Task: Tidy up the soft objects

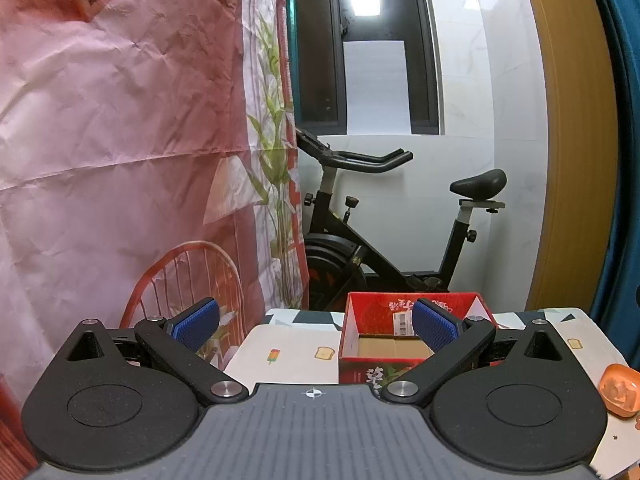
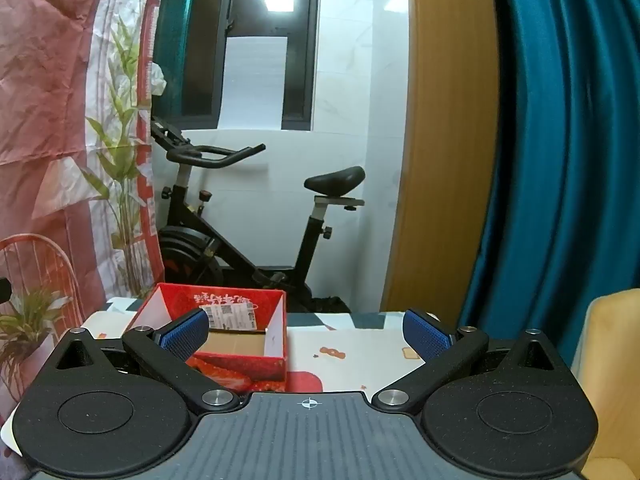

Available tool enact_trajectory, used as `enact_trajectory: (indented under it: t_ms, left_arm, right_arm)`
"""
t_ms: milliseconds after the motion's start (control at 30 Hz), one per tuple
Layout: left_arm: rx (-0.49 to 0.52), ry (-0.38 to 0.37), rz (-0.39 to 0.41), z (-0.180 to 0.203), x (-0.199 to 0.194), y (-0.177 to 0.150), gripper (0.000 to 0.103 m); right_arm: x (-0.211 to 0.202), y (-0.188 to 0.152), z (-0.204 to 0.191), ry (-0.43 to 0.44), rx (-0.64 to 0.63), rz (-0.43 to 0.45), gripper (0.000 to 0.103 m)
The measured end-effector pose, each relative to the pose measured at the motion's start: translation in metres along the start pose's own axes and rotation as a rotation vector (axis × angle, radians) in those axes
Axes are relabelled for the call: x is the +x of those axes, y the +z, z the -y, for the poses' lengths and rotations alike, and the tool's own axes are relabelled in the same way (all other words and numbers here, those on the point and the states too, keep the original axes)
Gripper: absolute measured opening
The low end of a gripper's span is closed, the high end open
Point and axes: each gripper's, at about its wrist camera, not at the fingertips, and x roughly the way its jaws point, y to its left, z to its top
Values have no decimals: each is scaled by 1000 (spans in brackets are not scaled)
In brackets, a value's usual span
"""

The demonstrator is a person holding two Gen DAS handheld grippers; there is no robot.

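Note:
A red cardboard box with an open top and a bare brown floor stands on the table with a patterned cloth. My left gripper is open and holds nothing; its right blue pad overlaps the box's near corner in the picture. At the right edge of the left wrist view an orange soft object lies on the cloth. In the right wrist view the same red box sits left of centre, and my right gripper is open and holds nothing above the cloth.
A black exercise bike stands behind the table against a white wall. A pink printed sheet hangs at the left. A wooden door frame and a teal curtain fill the right. A yellow chair back is at the near right.

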Motion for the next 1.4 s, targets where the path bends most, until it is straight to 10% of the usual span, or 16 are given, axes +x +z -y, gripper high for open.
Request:
enact_trajectory:
  t_ms: [1400]
  left_arm:
    - [-2,-6,-2,-1,3,0,103]
  right_arm:
    - [-3,3,6,-3,-2,4,103]
